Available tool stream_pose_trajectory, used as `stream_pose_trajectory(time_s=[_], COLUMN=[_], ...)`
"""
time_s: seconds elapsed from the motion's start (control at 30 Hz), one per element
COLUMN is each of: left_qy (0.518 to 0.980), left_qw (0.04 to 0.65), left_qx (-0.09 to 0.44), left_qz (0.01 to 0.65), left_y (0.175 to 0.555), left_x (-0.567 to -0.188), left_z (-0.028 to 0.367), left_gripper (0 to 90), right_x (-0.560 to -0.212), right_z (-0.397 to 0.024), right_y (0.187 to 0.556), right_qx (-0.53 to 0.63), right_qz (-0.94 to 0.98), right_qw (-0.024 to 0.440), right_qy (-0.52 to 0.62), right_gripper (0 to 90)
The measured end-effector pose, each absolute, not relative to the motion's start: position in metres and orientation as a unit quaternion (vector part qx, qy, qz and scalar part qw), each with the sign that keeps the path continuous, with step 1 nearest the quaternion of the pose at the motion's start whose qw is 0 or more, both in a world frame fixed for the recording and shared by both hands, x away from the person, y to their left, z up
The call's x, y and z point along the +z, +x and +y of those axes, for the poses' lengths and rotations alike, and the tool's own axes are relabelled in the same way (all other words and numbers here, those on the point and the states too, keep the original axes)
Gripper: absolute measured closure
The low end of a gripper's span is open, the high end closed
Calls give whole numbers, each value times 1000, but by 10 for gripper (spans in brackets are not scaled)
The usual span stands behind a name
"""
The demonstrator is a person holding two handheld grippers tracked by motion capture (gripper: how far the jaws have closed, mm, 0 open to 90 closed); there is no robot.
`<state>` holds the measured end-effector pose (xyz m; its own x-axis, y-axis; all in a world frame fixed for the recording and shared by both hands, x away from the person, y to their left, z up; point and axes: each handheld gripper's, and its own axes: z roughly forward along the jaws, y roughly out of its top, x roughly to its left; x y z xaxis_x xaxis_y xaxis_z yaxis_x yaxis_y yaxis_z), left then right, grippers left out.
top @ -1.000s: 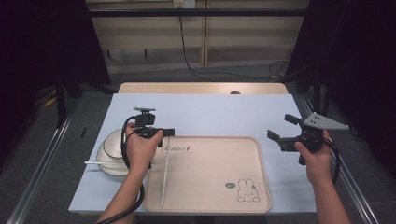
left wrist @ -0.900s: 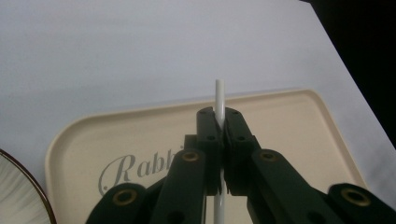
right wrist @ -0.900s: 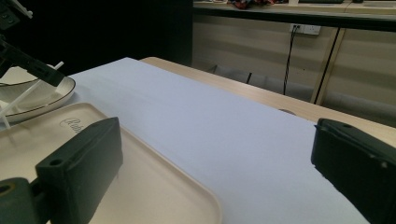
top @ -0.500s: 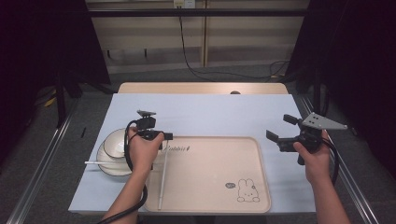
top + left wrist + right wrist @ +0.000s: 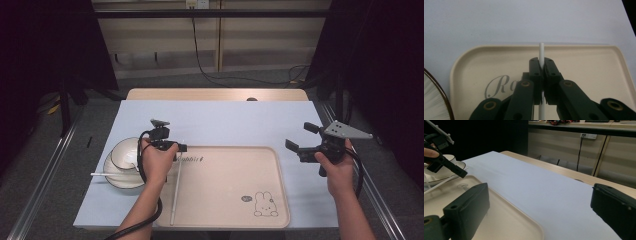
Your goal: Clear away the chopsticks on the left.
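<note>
A long white chopstick [image 5: 176, 190] slants over the left side of the beige tray [image 5: 280, 175], its lower end near the tray's front rim. My left gripper [image 5: 181, 147] is shut on its upper end. In the left gripper view the two black jaws [image 5: 541, 63] pinch the chopstick [image 5: 541, 51], which sticks out past the tips above the tray [image 5: 586, 62]. My right gripper [image 5: 301, 136] is held just off the tray's right edge, open, with nothing between its wide-apart jaws [image 5: 544, 202].
A white bowl on a plate [image 5: 122, 157] sits left of the tray, with a second white stick [image 5: 102, 174] lying across its front. A pale blue cloth [image 5: 225, 122] covers the table. The tray bears a rabbit drawing [image 5: 263, 205].
My left hand has sunk a little toward the tray with the chopstick still pinched. The right hand has kept still.
</note>
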<state>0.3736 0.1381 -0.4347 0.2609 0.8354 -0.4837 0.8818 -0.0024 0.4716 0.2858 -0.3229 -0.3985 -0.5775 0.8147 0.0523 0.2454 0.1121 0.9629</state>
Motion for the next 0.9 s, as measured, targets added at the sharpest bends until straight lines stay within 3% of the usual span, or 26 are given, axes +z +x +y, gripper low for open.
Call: stream_pose_trajectory(time_s=[0.9], left_qy=[703], left_qw=[327], left_qx=[-28], left_qz=[631], left_y=[380], left_x=[-457], left_z=[142], left_gripper=[846], right_x=[-397], right_z=[-323], right_y=[284], right_qx=[550], right_qz=[698], right_qw=[260], right_qy=[379], right_gripper=[19])
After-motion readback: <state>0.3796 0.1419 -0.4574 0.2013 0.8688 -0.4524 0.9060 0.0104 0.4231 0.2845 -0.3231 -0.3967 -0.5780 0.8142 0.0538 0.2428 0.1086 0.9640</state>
